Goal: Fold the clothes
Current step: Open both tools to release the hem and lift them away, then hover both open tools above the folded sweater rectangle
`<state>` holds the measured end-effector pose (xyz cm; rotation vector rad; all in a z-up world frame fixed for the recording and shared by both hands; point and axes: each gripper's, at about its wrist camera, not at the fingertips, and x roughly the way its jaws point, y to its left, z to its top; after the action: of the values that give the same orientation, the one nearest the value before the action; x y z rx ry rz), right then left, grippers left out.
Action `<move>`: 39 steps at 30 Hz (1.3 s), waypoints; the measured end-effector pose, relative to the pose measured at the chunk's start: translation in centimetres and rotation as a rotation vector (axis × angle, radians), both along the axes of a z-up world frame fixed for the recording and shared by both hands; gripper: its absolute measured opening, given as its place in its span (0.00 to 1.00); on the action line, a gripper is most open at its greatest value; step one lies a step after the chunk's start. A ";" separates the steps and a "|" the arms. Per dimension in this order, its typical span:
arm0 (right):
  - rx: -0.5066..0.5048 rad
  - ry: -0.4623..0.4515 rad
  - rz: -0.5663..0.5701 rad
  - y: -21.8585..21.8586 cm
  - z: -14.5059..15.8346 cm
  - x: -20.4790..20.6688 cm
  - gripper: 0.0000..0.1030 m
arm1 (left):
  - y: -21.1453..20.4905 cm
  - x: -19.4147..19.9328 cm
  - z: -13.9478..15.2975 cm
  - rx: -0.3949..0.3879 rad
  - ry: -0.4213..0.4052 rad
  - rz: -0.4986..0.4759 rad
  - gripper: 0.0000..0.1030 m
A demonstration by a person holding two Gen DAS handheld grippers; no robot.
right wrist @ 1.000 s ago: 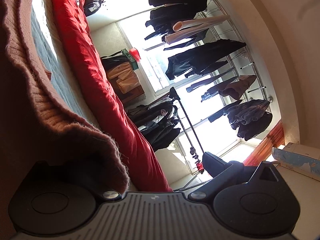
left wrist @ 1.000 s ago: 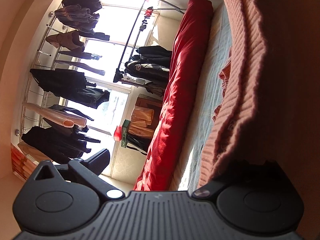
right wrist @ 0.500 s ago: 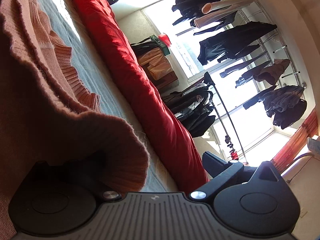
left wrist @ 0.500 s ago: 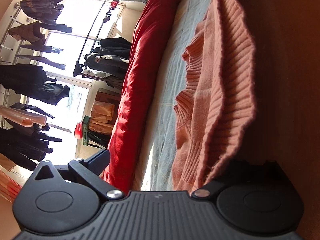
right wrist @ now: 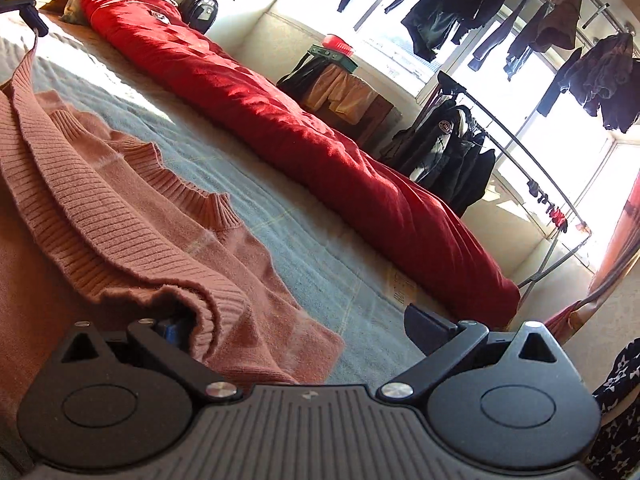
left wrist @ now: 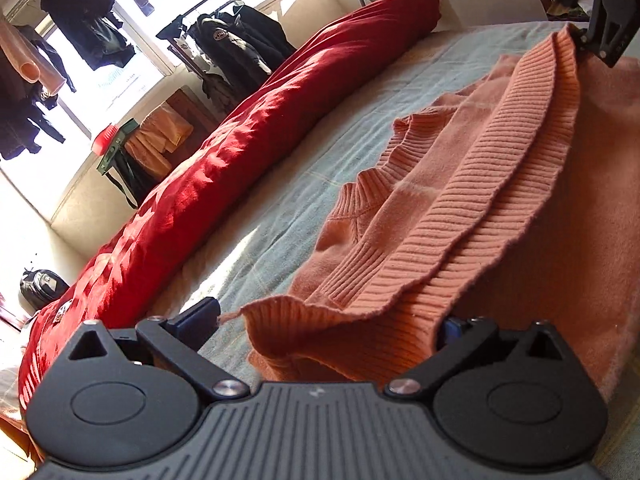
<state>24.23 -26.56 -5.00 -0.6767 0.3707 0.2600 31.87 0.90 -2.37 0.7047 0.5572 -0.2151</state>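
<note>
An orange knit sweater point(left wrist: 460, 184) lies on the bed, its ribbed hem folded over toward the collar. My left gripper point(left wrist: 328, 316) stands open at one hem corner; the knit drapes over its right finger and hides it. In the right wrist view the same sweater point(right wrist: 100, 184) covers the left finger of my right gripper point(right wrist: 294, 322), whose jaws are also wide apart. Each gripper shows in the other's view: the right gripper point(left wrist: 608, 28) at the far end of the hem, the left gripper point(right wrist: 20, 0) at the top left corner.
A grey-blue sheet point(left wrist: 300, 184) covers the bed beyond the sweater. A long red rolled duvet point(left wrist: 240, 152) runs along its far side. Behind it stand a rack of dark jackets point(right wrist: 448, 148), a wooden stand and a backpack point(right wrist: 200, 8).
Both grippers swung down from a steep sideways tilt to low over the bed. The sweater hem that hung close before the cameras now lies folded across the sweater.
</note>
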 end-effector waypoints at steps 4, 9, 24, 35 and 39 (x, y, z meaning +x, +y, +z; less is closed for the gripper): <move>0.081 0.004 -0.039 -0.4 0.7 2.5 1.00 | 0.1 2.7 1.2 -0.041 -0.023 0.021 1.00; 0.214 0.042 -0.107 -1.0 0.8 7.7 1.00 | 0.2 6.3 0.7 -0.054 -0.039 0.085 1.00; 0.607 0.341 0.114 -4.4 0.5 2.8 1.00 | 1.8 1.6 4.3 -0.306 -0.089 0.070 0.99; 0.664 0.463 0.058 -6.7 -4.7 0.7 1.00 | 2.9 0.7 -4.5 -0.438 0.229 0.136 1.00; 0.602 0.451 0.040 -6.6 -4.2 -1.3 1.00 | 2.6 -1.7 -3.7 -0.372 0.210 0.161 0.99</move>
<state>22.96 -33.14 -9.20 -0.0239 0.6735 0.5389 30.17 3.49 -6.09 0.2751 0.7470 -0.2354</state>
